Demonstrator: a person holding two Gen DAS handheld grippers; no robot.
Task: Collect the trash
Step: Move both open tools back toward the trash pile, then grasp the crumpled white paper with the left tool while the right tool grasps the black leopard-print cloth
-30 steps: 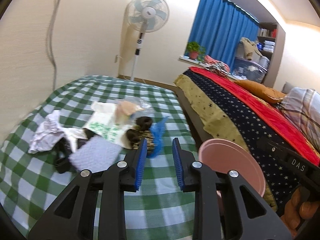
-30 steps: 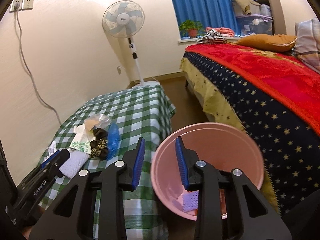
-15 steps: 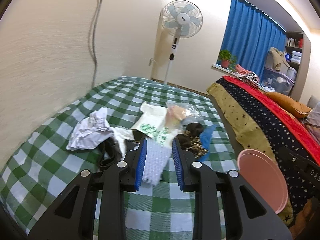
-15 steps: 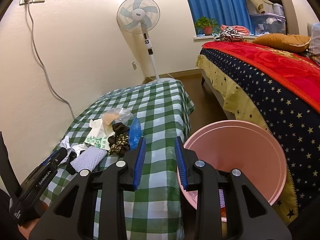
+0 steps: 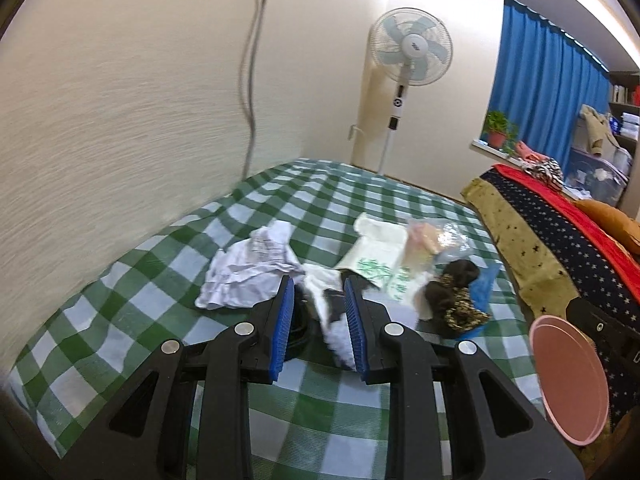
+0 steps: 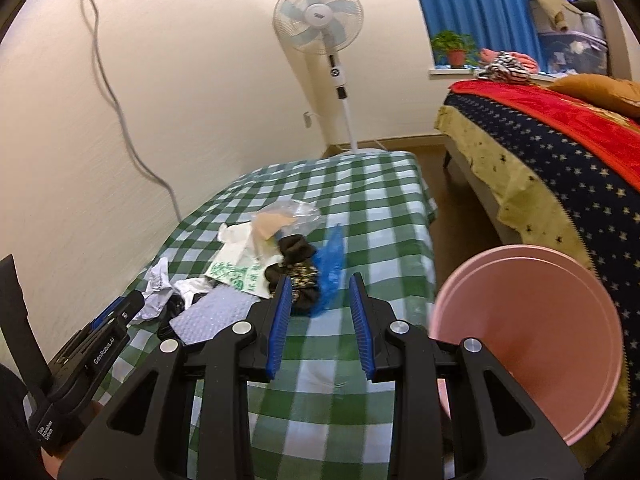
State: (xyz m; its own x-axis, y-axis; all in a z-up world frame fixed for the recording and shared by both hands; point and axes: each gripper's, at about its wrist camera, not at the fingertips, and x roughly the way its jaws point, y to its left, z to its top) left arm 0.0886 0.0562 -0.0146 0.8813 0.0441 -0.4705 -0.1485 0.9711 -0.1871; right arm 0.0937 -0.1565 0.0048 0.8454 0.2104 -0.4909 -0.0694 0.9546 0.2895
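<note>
A pile of trash lies on the green checked table (image 5: 132,316): crumpled white paper (image 5: 248,272), a pale textured pad (image 6: 212,312), a printed white bag (image 5: 380,256), a clear plastic bag (image 6: 288,216), dark leopard-print cloth (image 6: 298,268) and a blue wrapper (image 6: 330,264). My left gripper (image 5: 318,312) is open, its fingers on either side of the pad and white scraps at the pile's near edge. My right gripper (image 6: 320,320) is open and empty above the table's near part, short of the blue wrapper. A pink bin (image 6: 532,332) stands to the right of the table.
A standing fan (image 6: 320,24) is behind the table by the wall. A bed with a starred blue and red cover (image 6: 560,140) lies to the right across a floor gap. A grey cable (image 6: 120,112) hangs down the wall.
My left gripper has swung left and forward from the bin side onto the trash pile. My right gripper has moved left, away from over the pink bin, towards the table.
</note>
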